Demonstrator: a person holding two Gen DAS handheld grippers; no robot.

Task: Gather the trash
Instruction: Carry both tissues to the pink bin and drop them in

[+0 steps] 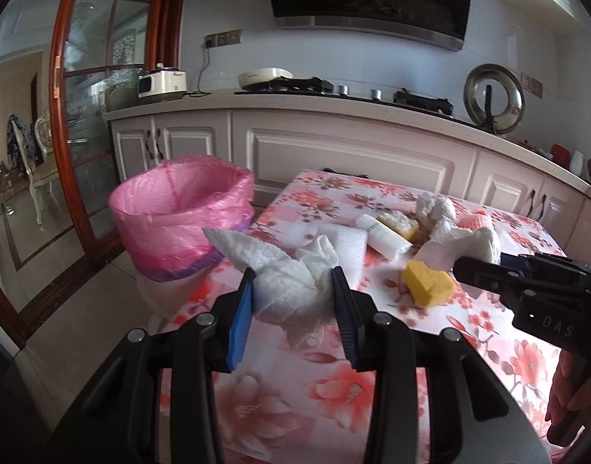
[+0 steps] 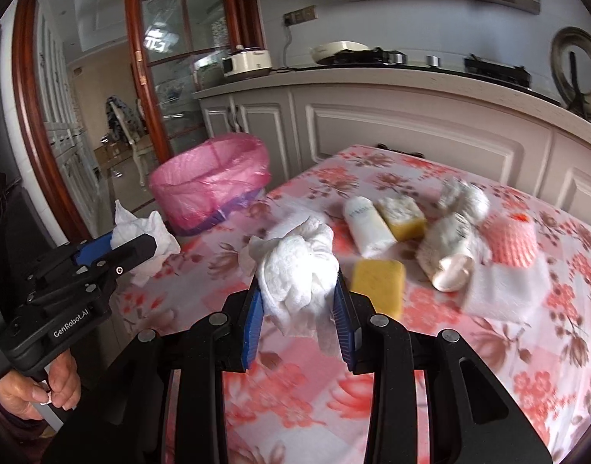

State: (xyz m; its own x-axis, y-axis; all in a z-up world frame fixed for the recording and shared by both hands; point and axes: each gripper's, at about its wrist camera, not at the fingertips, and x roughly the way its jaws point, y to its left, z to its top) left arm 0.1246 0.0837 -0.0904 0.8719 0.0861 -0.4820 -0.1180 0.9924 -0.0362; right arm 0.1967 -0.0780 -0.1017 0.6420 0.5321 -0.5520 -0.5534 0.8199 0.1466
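Both claws carry trash, held up off the tabletop (image 1: 500, 332), so this reads as the haul-to-bin step. Left claw (image 1: 293, 286) is clenched on a crumpled tissue (image 1: 283, 270), pinched between its blue pads with a loose tail pointing toward the bin (image 1: 179, 216); the wad bulges past the pads, which is why the jaws stand partly apart yet still grip. Right claw (image 2: 299, 290) is clenched on a second tissue wad (image 2: 295, 270), pads pressed into its sides, a flap hanging below. The bin stands on the floor just off the tabletop's edge, lined with a pink bag whose rim is folded over so the mouth stays wide open for drops. The left claw is the nearer to the bin and the right one farther, so the left wad probably goes in first. More trash lies on the tabletop on the far side from the bin: a white tube (image 2: 367, 228), two yellow sponges (image 2: 378, 282), further from the bin a larger paper wad (image 2: 453, 232), a pink shell-like piece (image 2: 511, 241) and a white foam sheet (image 2: 504, 290). None of these touches a claw. Soft tissue can slip, so a firm squeeze until each claw is over the bin mouth seems wise.
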